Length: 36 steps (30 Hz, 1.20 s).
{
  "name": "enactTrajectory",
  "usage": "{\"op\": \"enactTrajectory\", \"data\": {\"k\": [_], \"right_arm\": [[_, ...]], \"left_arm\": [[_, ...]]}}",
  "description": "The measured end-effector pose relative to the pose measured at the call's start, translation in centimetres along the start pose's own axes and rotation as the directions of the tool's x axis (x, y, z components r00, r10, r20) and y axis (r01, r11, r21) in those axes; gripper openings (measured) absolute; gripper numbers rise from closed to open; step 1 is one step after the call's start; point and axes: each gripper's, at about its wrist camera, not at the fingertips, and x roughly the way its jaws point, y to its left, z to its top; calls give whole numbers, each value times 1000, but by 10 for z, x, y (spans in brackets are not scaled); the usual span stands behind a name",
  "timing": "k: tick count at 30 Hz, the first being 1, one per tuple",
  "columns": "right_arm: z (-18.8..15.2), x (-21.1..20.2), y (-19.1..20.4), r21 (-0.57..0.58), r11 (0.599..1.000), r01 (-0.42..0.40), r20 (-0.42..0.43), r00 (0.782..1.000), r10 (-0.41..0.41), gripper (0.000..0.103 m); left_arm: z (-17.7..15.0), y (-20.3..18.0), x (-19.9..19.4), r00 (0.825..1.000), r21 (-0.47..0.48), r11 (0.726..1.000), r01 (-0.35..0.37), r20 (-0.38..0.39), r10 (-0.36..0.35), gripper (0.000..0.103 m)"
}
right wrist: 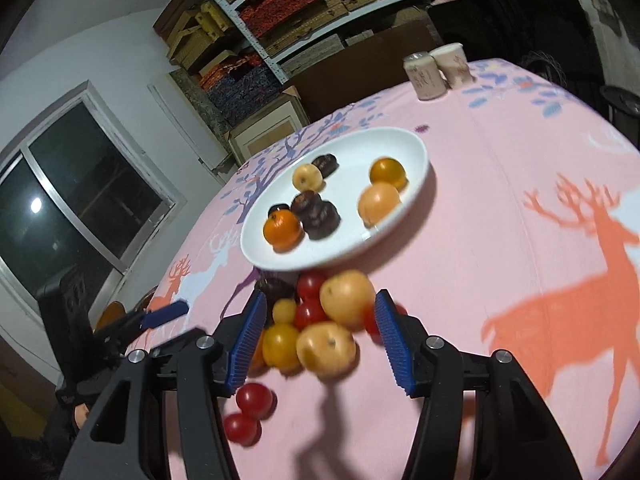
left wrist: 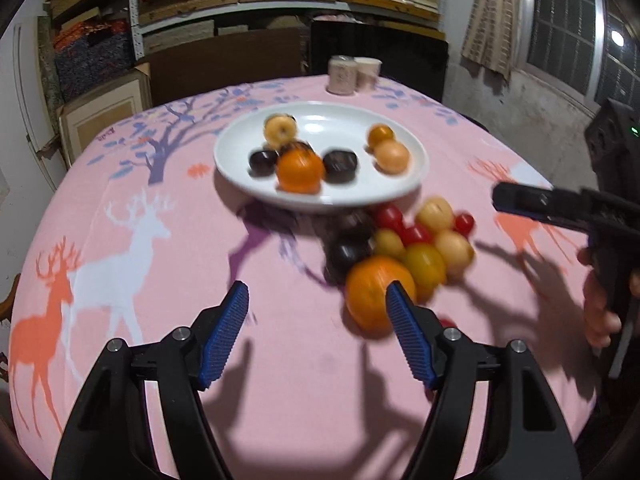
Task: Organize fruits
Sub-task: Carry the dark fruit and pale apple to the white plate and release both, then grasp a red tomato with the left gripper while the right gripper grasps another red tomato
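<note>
Beside the right gripper (right wrist: pixel 320 334), released like the left gripper (left wrist: pixel 318 304), cherry tomatoes (right wrist: pixel 249 412) show.

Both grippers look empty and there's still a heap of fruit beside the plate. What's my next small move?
Probably ease the right gripper down onto the pale yellow fruit framed between its open jaws. The heap is still on the tablecloth, the plate has room, and the left gripper frames only cloth.
</note>
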Motion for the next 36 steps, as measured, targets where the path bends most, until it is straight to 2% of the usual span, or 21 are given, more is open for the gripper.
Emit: {"op": "enactTrajectory", "data": {"k": [5,8,10,13,15,16,18,19,22,25,27,30,33,36], "right_arm": [[-25,3,-17,55,998,40,-26,999,-39,58],[-25,0,-17,52,998,43,1,999,-43,58],[-26,1,-18,56,998,43,-4,999,-43,58],[-28,1,-19,59,998,37,-2,999,-37,58],[-28,2,-19,57,998,40,-7,999,-39,58],[-28,2,-19,54,998,40,-9,999,-40,58],[-28,1,-17,42,998,43,-6,999,-43,58],[-29,0,-16,37,998,41,-5,999,-41,58],[-28,0,-16,36,999,38,-3,999,-38,58],[-28,1,-15,30,999,30,-8,1000,-30,58],[-29,2,-10,2,1000,16,-18,1000,-16,58],[-33,5,2,-55,998,-38,-66,997,34,58],[-43,7,25,-142,989,-40,-122,992,22,58],[-57,14,55,-269,963,11,-150,987,-54,58]], "left_arm": [[-34,-32,-14,1000,58,998,21,-23,-19,69],[-43,-58,-18,999,115,993,36,-23,-34,69],[-49,-77,-17,999,164,986,42,-31,-37,64],[-53,-92,-9,999,204,979,16,-41,-8,62],[-50,-87,1,997,170,985,31,-68,-20,55],[-49,-85,8,995,149,988,48,-91,-34,42],[-48,-82,13,992,129,989,78,-111,-64,29],[-48,-81,11,993,129,989,76,-102,-63,27],[-49,-81,7,996,123,990,67,-69,-59,27],[-49,-70,-4,998,73,995,69,-12,-68,27],[-49,-62,-8,999,45,998,39,8,-39,27],[-49,-44,-14,999,-9,999,-41,27,42,27],[-49,-21,-14,998,-77,995,-67,18,68,27],[-49,-10,-13,999,-122,992,-45,14,47,27]]}}
